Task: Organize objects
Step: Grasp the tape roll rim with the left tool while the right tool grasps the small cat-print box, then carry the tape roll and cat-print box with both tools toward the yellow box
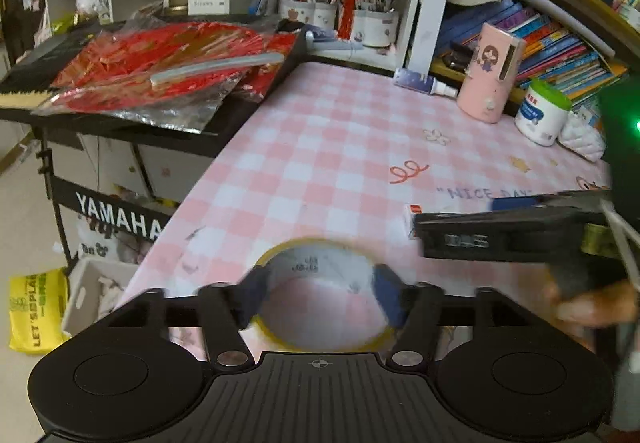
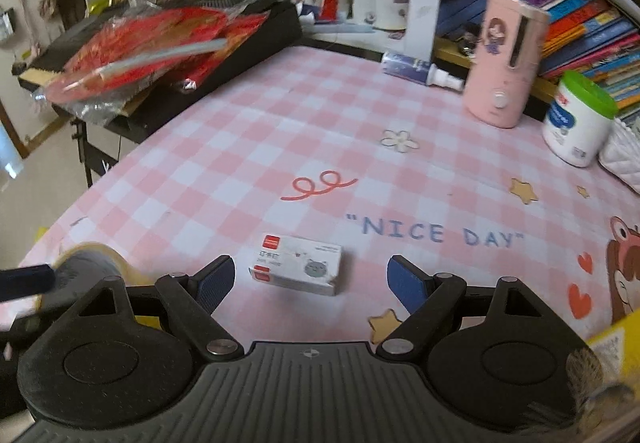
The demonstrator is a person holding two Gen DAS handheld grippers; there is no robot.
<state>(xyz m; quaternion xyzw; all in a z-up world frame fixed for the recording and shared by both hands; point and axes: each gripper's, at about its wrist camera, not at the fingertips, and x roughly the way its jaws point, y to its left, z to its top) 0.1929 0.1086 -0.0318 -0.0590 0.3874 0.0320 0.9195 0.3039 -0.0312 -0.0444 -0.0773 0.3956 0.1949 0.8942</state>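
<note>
The roll of yellow tape (image 1: 320, 295) lies flat at the near left part of the pink checked tablecloth (image 1: 320, 147), and the left gripper (image 1: 320, 295) sits right over it, one blue pad (image 1: 252, 299) at the roll's left wall and the other at its right; the picture is smeared there, so whether the pads actually press the roll cannot be told, though the jaws bracket it closely. Just right of the tape roll, and a little farther up the cloth, lies the small white box with red labels (image 2: 298, 269), flat on the checks. The right gripper (image 2: 308, 283) hangs over that box with its jaws spread wide, the blue fingertips (image 2: 404, 283) standing clear on either side and the box lying untouched between them. Beyond the box, the cloth carries a red squiggle, a printed flower and the words "NICE DAY". Far across the cloth from the tape roll, at the right back edge, stands a pink cylinder with a cartoon girl (image 2: 506, 63), upright, with a white spray bottle (image 2: 420, 71) lying on its side just to its left and a white tub with a green lid (image 2: 578, 119) upright to its right. To the back left of the tape roll, a black Yamaha keyboard (image 1: 120, 219) on its stand carries a heap of red and gold foil packets (image 1: 160, 63). Behind everything run shelves with pen cups (image 1: 340, 11) and a slanting row of books (image 2: 580, 23).
</note>
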